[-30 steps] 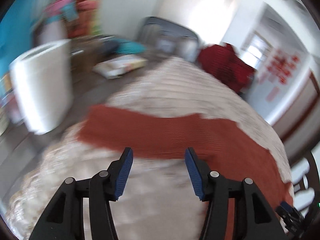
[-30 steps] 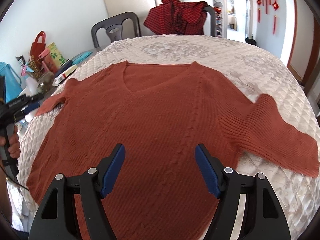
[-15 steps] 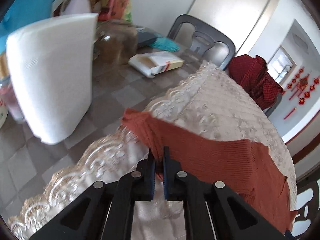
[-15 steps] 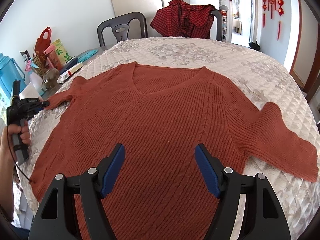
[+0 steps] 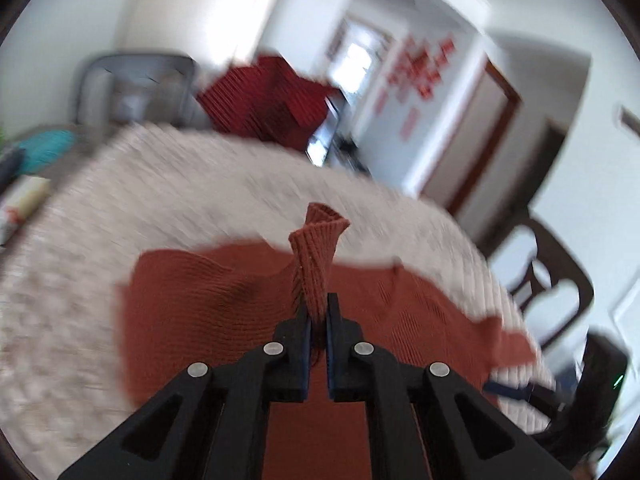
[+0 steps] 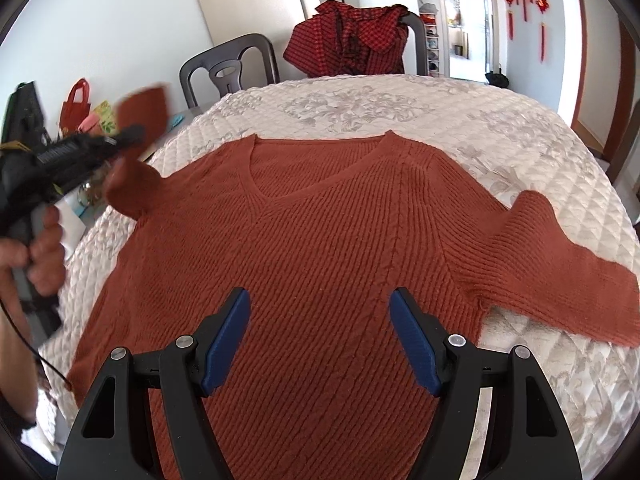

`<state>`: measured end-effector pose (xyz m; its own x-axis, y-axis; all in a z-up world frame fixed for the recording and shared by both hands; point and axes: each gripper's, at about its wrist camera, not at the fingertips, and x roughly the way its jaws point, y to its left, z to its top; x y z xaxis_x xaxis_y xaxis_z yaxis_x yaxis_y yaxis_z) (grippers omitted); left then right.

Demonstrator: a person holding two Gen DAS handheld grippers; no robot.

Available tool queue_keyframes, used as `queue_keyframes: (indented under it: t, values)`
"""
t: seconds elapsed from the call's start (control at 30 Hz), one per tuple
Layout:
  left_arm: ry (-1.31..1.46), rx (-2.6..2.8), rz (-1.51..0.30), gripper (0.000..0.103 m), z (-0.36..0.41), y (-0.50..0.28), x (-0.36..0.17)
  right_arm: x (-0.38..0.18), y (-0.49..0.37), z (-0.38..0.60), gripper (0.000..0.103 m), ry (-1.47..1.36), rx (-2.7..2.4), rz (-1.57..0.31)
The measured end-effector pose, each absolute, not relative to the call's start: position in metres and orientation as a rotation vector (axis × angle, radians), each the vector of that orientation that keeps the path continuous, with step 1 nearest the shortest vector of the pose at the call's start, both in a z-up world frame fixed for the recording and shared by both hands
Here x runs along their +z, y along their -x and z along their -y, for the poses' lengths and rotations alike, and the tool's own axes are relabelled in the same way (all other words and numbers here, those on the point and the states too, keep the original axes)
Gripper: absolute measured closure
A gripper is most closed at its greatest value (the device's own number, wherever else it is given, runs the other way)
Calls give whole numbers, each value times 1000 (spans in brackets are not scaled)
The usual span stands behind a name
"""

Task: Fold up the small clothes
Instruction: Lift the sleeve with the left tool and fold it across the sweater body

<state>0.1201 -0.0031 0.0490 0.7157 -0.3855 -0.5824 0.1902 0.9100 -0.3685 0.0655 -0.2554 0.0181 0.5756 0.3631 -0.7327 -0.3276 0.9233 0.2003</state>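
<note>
A rust-orange knitted V-neck sweater (image 6: 320,240) lies flat, front up, on a quilted white table cover (image 6: 400,104). My left gripper (image 5: 318,312) is shut on the cuff of the sweater's left sleeve (image 5: 318,252) and holds it lifted above the sweater's body. The same gripper (image 6: 132,136) shows in the right wrist view with the raised sleeve (image 6: 140,120). My right gripper (image 6: 320,316) is open and empty, above the sweater's lower middle. The other sleeve (image 6: 560,272) lies flat at the right.
A red checked garment (image 6: 352,40) hangs over a chair at the table's far side. A dark chair (image 6: 232,68) stands beside it. Bags and small items (image 6: 84,108) crowd the far left. Another chair (image 5: 548,272) stands at the right.
My left gripper has lifted the gripped sleeve cuff off the table edge and swung it inward over the sweater. The right gripper has stayed open and nearly still.
</note>
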Motion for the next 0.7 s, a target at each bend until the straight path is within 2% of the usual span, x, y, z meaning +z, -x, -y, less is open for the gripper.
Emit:
queue_keyframes:
  t: [0.1, 0.17, 0.23, 0.4, 0.43, 0.5, 0.7]
  values:
    - [254, -351, -813, 92, 24, -130, 25, 17, -67, 261, 31, -71, 397, -876]
    - [272, -371, -808, 70, 23, -126, 27, 17, -69, 264, 31, -92, 395, -879]
    - [294, -366, -746, 61, 7, -115, 41, 21, -72, 268, 31, -128, 402, -872]
    - [273, -167, -667, 60, -49, -105, 55, 30, -86, 263, 33, -218, 485, -852]
    - [272, -114, -679, 60, -60, -109, 53, 30, -92, 259, 45, -230, 500, -856]
    - [285, -59, -715, 60, -80, -118, 44, 26, -106, 246, 52, -253, 531, -883]
    - [312, -88, -821, 61, -91, -136, 12, 6, -147, 208, 54, -231, 569, -979]
